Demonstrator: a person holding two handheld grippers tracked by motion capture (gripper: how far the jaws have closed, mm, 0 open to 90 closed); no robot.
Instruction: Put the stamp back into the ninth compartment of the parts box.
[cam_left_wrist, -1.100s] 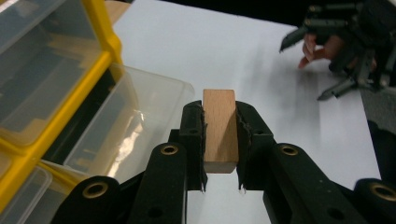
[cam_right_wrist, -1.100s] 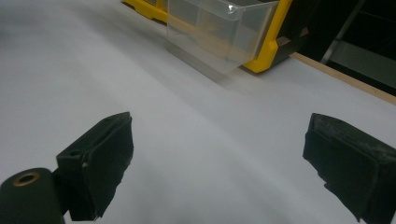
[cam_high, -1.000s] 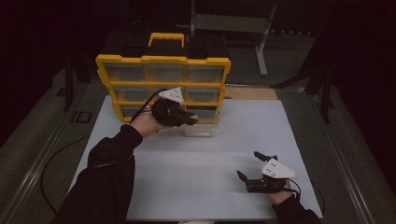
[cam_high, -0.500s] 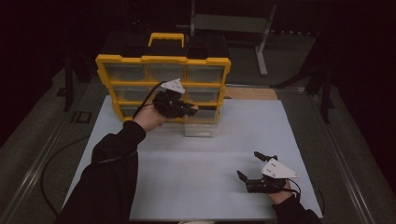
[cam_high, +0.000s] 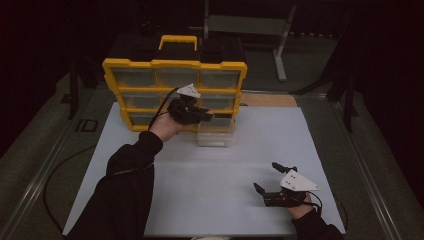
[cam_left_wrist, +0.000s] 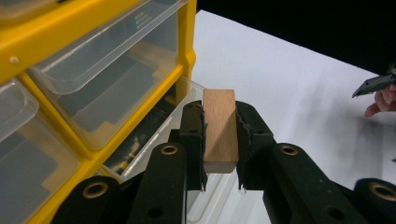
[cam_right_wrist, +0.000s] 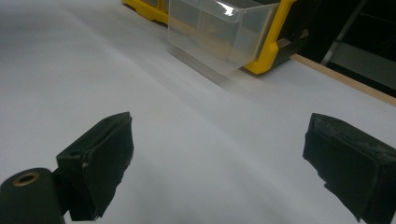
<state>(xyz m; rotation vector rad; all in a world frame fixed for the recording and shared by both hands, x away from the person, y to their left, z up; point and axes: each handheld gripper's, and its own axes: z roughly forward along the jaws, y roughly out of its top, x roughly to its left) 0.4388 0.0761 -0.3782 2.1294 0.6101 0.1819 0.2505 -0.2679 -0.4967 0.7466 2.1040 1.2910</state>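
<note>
Holding: the left gripper (cam_left_wrist: 219, 135) has its jaws clamped on a small wooden block (cam_left_wrist: 219, 128), centre of the left gripper view, above the pulled-out clear drawer (cam_high: 216, 134) of the yellow organizer (cam_high: 175, 65).
Block: likely light, stiff and not fragile; smooth faces may slip.
Grip: the flat long sides, mid-length (as now).
Right gripper (cam_high: 275, 177): jaws wide apart, nothing between them, lower right of the high view on the white tabletop (cam_high: 225, 200).

The left arm, in a dark sleeve, reaches forward and holds the left claw (cam_high: 200, 116) raised, its jaws pointing right and pressed together on what it carries. The right hand (cam_high: 299, 204) rests low near the front edge with the right claw (cam_high: 266, 178) pointing left, jaws standing wide apart.
</note>
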